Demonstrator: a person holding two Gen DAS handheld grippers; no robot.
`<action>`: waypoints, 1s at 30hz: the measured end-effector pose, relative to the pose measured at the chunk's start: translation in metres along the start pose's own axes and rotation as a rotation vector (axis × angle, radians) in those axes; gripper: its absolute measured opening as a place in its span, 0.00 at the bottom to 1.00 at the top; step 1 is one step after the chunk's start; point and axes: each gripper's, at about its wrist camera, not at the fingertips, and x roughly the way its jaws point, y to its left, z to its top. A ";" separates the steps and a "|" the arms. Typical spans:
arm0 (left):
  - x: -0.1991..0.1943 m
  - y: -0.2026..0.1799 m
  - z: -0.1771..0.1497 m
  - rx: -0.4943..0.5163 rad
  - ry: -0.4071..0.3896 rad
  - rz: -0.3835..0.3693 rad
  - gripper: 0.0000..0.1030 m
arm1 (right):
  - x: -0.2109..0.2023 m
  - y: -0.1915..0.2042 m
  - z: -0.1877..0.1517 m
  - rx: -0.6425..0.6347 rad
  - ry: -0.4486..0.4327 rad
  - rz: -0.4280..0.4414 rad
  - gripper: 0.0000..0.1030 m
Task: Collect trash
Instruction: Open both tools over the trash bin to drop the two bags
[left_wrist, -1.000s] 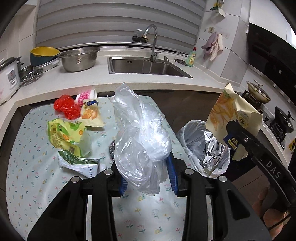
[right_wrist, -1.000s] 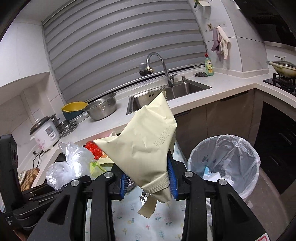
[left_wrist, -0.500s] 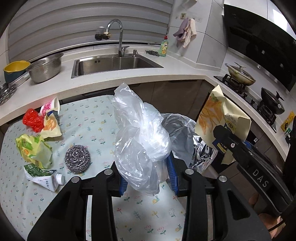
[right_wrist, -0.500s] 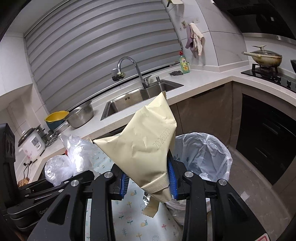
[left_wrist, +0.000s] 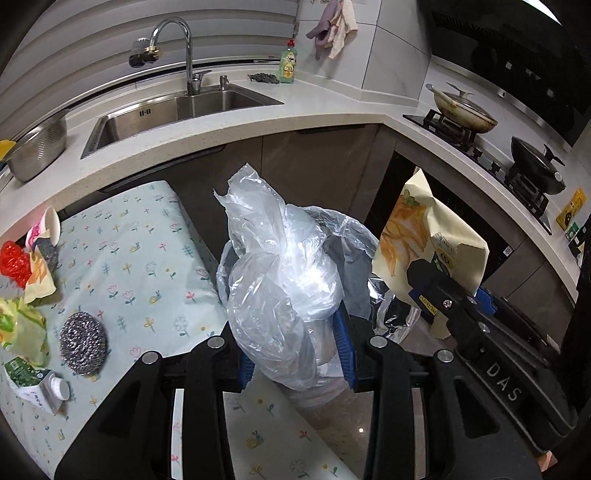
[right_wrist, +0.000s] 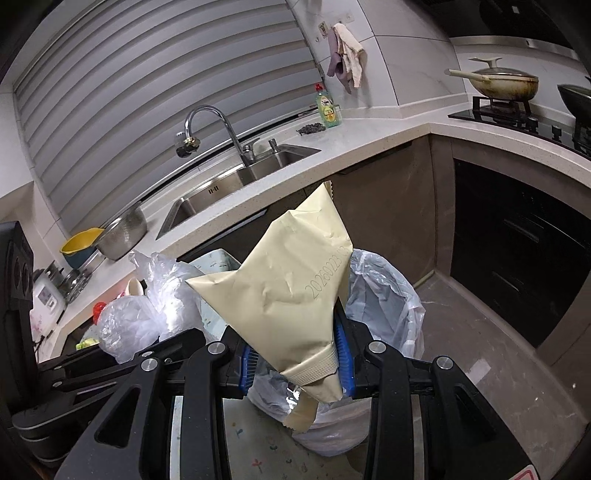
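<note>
1. Two grippers, both loaded. Left gripper (left_wrist: 295, 354) is pinched on a crumpled clear plastic bag (left_wrist: 273, 280), blue pads pressed into its lower part; most of the bag bulges up above the fingers.
2. Right gripper (right_wrist: 297, 363) is pinched on a beige snack pouch (right_wrist: 288, 299) near its crimped bottom seal; the pouch stands up in front of the camera, seal end hanging below the pads.
3. Lined trash bin (right_wrist: 384, 291) sits just beyond and below both grippers. From the left wrist view the plastic bag hides most of the bin opening, so the bag looks to be over it or nearly so. The pouch looks over the near rim.
4. Handling: both items are light, soft and thin. The film is slippery and clingy and may stick to a pad on release. The pouch is stiffer and holds best at the seal.
5. Left of the left gripper, on the floral table (left_wrist: 147, 266): steel scourer (left_wrist: 83, 341), paper cup (left_wrist: 46, 229), red wrapper (left_wrist: 13, 260), green wrapper (left_wrist: 18, 325), small carton (left_wrist: 35, 384), not yet collected.
</note>
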 end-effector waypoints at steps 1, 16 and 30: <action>0.005 -0.002 0.001 0.006 0.005 -0.003 0.34 | 0.004 -0.004 0.000 0.005 0.005 -0.003 0.33; 0.067 0.006 0.009 -0.001 0.082 -0.013 0.51 | 0.047 -0.033 0.001 0.077 0.032 -0.020 0.53; 0.061 0.017 0.012 -0.002 0.043 0.002 0.73 | 0.046 -0.018 0.007 0.049 0.015 -0.013 0.60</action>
